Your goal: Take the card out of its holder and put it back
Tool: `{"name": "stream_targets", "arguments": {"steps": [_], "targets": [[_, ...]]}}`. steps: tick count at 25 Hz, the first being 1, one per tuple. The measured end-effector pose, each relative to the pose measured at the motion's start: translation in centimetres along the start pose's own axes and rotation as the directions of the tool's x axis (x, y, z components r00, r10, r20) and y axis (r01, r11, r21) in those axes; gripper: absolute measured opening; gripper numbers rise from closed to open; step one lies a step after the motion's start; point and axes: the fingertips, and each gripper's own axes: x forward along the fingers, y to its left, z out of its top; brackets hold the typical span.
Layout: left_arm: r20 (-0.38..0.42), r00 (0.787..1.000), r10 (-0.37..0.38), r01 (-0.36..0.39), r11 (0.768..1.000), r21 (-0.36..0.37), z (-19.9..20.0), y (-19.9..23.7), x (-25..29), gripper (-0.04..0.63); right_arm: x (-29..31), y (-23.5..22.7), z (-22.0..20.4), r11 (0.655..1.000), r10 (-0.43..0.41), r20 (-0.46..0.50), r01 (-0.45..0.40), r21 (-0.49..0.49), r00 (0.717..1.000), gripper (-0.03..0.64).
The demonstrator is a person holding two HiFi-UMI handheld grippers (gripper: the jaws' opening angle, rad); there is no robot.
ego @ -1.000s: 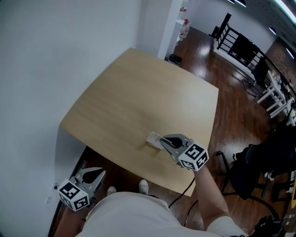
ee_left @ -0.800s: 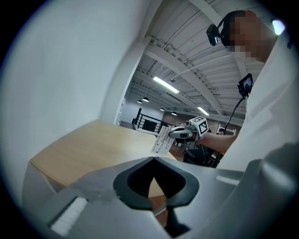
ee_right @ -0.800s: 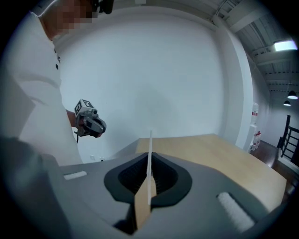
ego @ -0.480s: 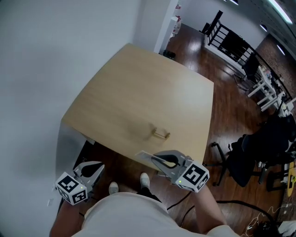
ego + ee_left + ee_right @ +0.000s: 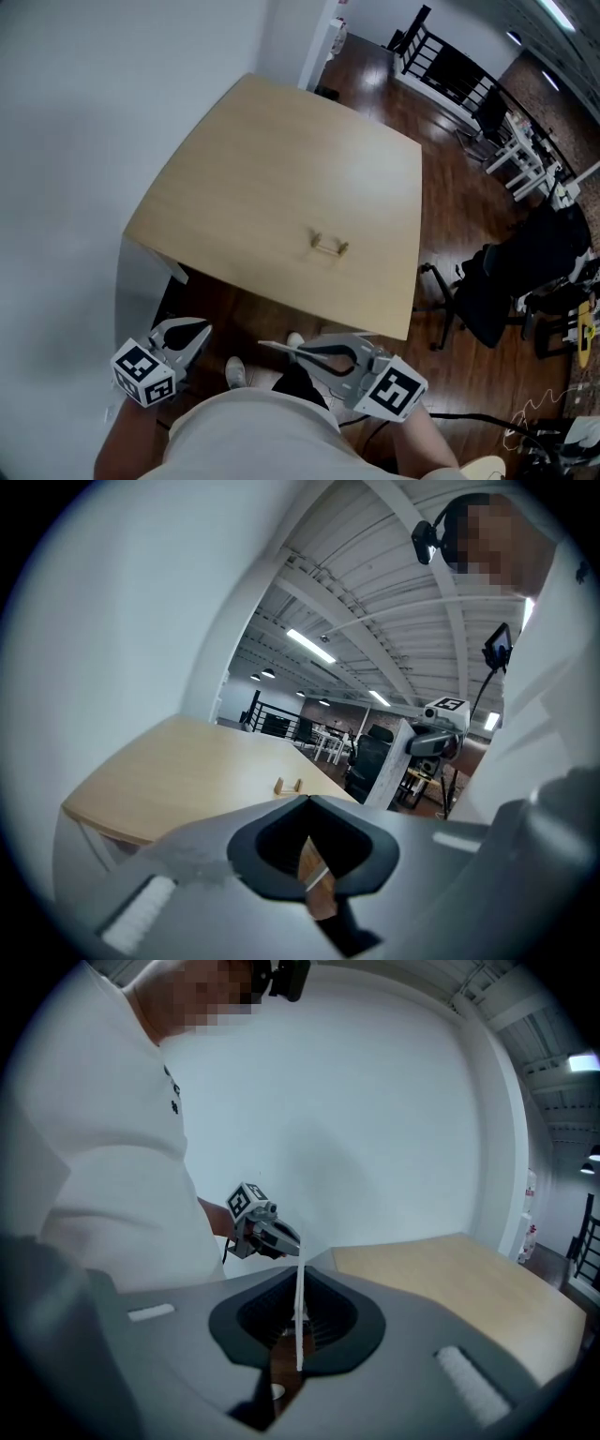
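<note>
Right gripper point(image 5: 302, 350) pinches the card point(image 5: 277, 346) off the table point(image 5: 272, 169), holder point(image 5: 328, 247) well apart; left gripper point(image 5: 199, 328) seemingly pressed together; chair point(image 5: 497, 291) nearby.

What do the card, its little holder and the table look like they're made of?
Card: thin, stiff white sheet, probably plastic or coated paper; edge-on it looks perfectly straight.
Holder: pale wood by its colour, matte, though too small to be sure.
Table: light wood-look top, likely laminate; even tone, smooth, low sheen.
</note>
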Motion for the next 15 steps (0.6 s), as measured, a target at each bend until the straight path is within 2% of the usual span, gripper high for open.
{"name": "stream_targets", "arguments": {"steps": [3,7,10,15], "targets": [[0.001,1.0,0.001,-0.001,1.0,0.017,0.2,-0.2,-0.1,0.002,-0.3,1.2,0.6,1.0,0.004,0.005,-0.004,0.005,1.0,0.021],[0.019,0.999,-0.038,0.037,0.998,0.043,0.9,-1.5,0.1,0.003,-1.3,0.9,1.3,1.0,-0.009,0.044,0.009,-0.001,0.999,0.021],[0.028,0.998,-0.049,0.047,0.998,0.052,1.2,-2.0,0.6,0.003,-2.1,-1.2,1.2,0.999,-0.039,0.091,0.039,0.005,0.995,0.021],[0.034,0.999,-0.016,0.014,0.999,0.037,1.1,-1.4,2.7,0.003,-3.7,-7.7,-0.6,0.996,-0.09,0.124,0.092,-0.008,0.988,0.021]]}}
